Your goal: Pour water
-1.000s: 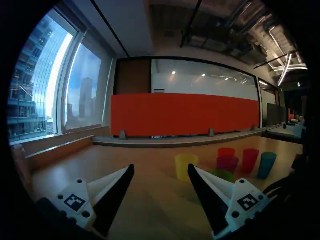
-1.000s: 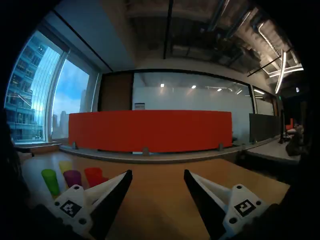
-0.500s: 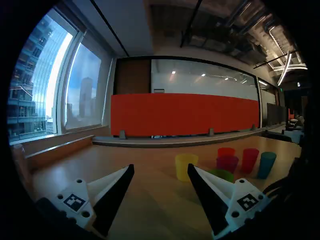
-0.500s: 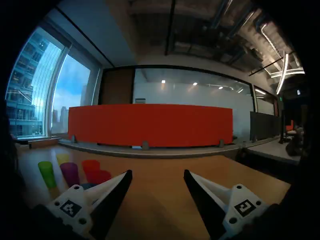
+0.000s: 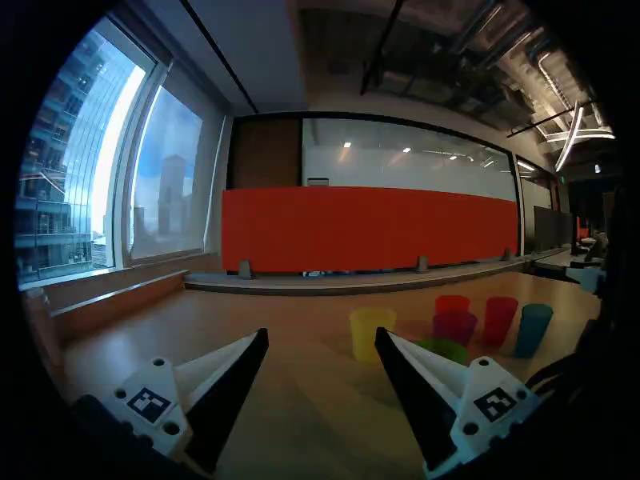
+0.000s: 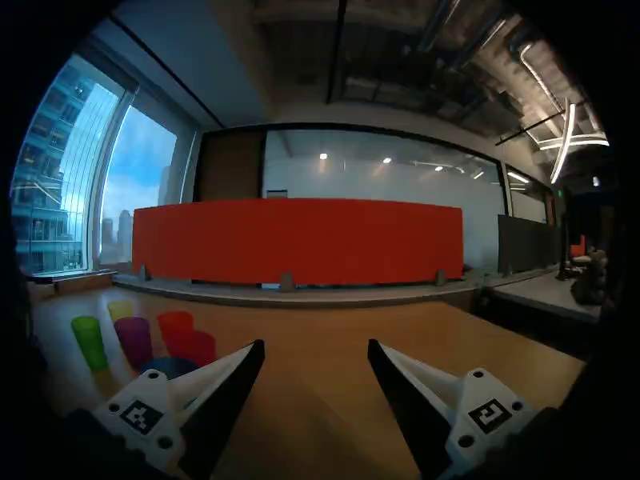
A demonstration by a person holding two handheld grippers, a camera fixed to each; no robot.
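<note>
The left gripper (image 5: 320,336) hangs low over the wooden counter (image 5: 200,320). Its fingers (image 5: 416,392) are spread wide with nothing between them. In the left gripper view six cups stand upright in a cluster ahead and to the right. The yellow cup (image 5: 372,332) stands just beyond the right fingertip, nearest the gap. The green cup (image 5: 444,350) is partly hidden behind that finger. The purple cup (image 5: 454,326) stands behind the green one, and the orange cup (image 5: 453,304) is farther back again. The pink cup (image 5: 501,318) and teal cup (image 5: 533,328) stand side by side at the right of the cluster. Whether any cup holds water cannot be told.

The right gripper (image 6: 314,346) is likewise released, its fingers (image 6: 216,400) apart over bare counter. In the right gripper view the cluster sits to its left. There the green cup (image 6: 88,340) is outermost and the yellow cup (image 6: 120,309) is behind it. Next come the purple cup (image 6: 134,340), the orange cup (image 6: 174,324) and the pink cup (image 6: 196,346). The teal cup (image 6: 172,366) peeks out from behind the left finger.

A red partition (image 5: 368,228) runs along the counter's far edge, and a tall window (image 5: 96,184) is to the left.
</note>
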